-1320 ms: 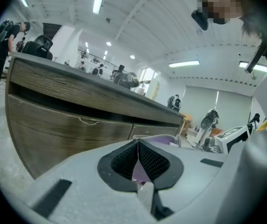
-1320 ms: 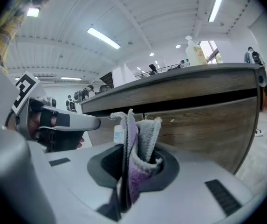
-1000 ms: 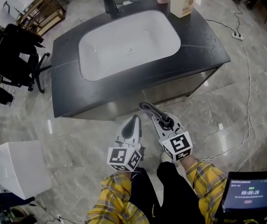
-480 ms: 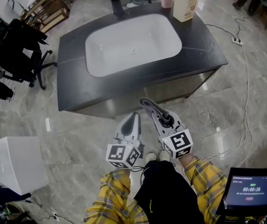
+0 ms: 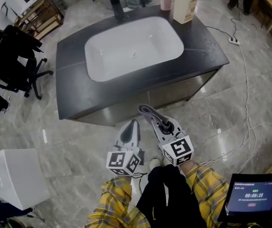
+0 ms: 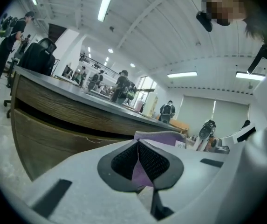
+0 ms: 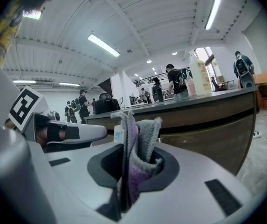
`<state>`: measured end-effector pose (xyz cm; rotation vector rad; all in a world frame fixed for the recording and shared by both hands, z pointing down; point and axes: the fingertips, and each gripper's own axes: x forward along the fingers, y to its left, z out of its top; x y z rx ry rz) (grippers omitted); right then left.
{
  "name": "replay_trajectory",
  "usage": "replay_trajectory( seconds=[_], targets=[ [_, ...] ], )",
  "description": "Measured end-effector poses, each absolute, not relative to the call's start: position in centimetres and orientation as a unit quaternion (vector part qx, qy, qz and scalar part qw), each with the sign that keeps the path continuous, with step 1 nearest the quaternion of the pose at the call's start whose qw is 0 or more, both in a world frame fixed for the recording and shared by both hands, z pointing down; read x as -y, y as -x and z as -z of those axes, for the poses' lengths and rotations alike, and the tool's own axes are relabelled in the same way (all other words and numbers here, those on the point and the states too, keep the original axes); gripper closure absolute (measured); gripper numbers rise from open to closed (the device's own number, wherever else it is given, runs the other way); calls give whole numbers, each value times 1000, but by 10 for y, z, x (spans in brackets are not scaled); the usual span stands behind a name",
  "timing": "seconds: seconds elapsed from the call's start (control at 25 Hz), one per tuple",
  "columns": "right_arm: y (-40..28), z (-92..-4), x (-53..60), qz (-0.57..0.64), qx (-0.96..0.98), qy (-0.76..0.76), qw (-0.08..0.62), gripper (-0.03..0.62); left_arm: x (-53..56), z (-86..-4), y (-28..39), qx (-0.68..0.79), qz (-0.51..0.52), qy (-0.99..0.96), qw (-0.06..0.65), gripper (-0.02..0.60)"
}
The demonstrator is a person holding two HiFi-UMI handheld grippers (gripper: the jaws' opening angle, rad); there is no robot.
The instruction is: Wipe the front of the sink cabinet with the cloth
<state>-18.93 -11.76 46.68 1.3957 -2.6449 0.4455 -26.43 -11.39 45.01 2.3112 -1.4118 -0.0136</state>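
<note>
Left gripper [image 5: 134,123] low over the floor, its 2 jaws shut together on nothing, right gripper [image 5: 157,122] just beside it clamping a folded grey-purple cloth [image 5: 146,111], cloth tip near the sink cabinet [image 5: 173,93] front.

Right gripper [image 5: 160,123] clamps cloth [image 5: 146,111], near cabinet front [image 5: 178,93].

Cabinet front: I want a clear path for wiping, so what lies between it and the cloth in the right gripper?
Nothing: the right gripper view shows only open space between the cloth and the cabinet front.
</note>
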Motion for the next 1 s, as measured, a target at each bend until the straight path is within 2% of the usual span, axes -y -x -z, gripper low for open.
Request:
replay_trajectory(
  seconds=[0.52,1.0],
  targets=[
    [177,-496,144,-140,878,-451,72,551,123,-481,261,520,-7,-827,212,575],
    [129,-532,197,-132,905,-393,94,551,151,-491,221,592,-9,-780,204,575]
  ],
)
